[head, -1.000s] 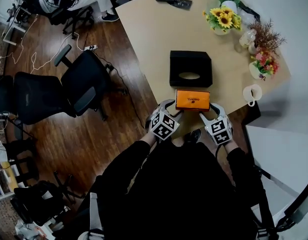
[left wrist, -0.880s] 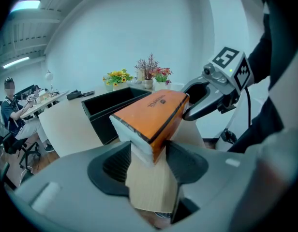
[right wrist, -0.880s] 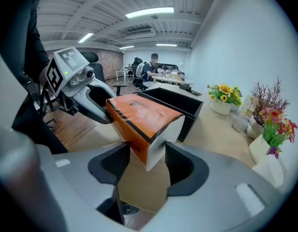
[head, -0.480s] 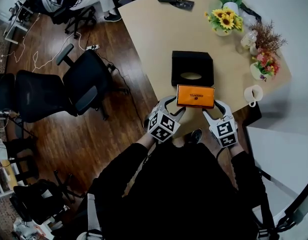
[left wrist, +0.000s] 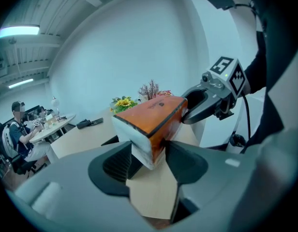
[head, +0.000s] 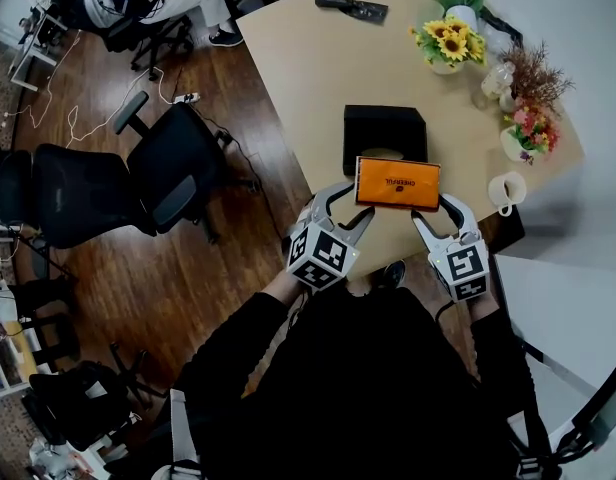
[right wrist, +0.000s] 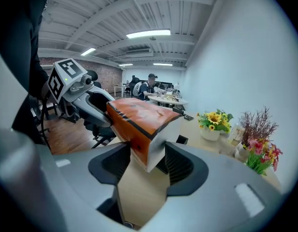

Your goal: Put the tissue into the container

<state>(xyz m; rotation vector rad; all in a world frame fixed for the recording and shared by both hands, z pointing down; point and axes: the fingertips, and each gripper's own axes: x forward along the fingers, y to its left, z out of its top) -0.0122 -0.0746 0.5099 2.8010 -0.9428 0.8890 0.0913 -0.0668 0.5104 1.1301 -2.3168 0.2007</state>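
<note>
the left claw and the right claw are each clamping one end of the orange tissue pack, holding it level in the air over the tabletop. the pack is overlapping the near edge of the black container.

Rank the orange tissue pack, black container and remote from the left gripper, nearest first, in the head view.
1. Orange tissue pack: gripped by the left gripper.
2. Black container: just beyond the pack.
3. Remote: farthest, top of the view.
</note>
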